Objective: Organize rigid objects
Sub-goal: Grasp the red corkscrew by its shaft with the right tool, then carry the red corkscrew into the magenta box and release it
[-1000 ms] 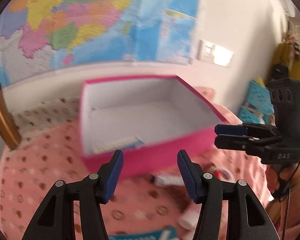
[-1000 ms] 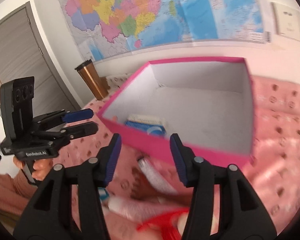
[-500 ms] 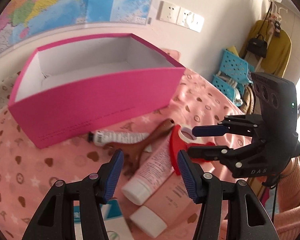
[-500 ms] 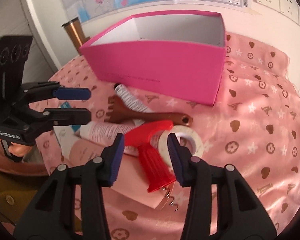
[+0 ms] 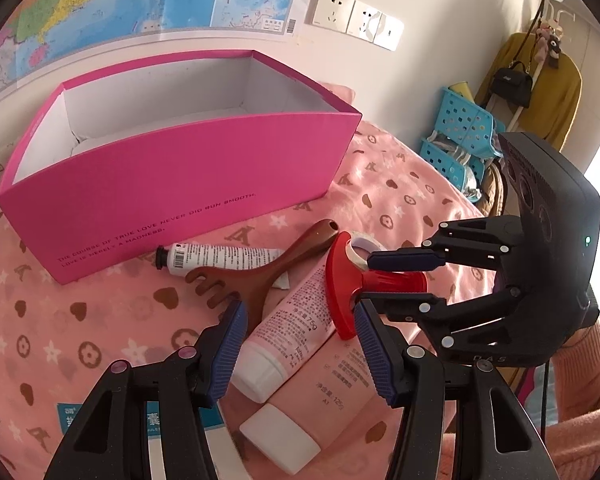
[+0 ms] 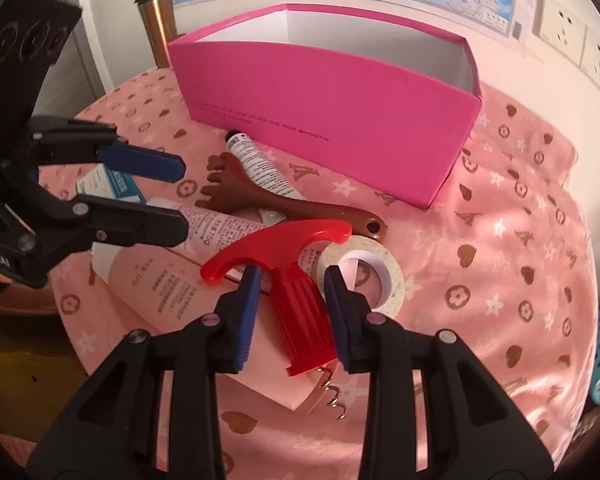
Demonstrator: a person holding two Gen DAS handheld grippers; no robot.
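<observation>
A red-handled corkscrew [image 6: 296,276] lies on a pink tube among items before an open pink box [image 6: 340,108]. My right gripper [image 6: 290,286] is open, its fingers on either side of the corkscrew's red barrel, not closed on it; it shows in the left wrist view [image 5: 384,280] too. My left gripper [image 5: 300,344] is open and empty above a pink tube [image 5: 288,336]. A brown wooden scratcher [image 5: 268,276], a white striped tube [image 5: 216,258] and a tape roll [image 6: 376,276] lie nearby.
A pink patterned cloth [image 6: 520,240] covers the round table. A blue-and-white carton [image 5: 152,420] lies at the front left. A copper tumbler [image 6: 160,20] stands behind the box. Blue baskets [image 5: 460,136] stand beyond the table's right edge.
Both grippers have dropped from over the box toward the items in front. The right gripper's fingers now straddle the red corkscrew.
</observation>
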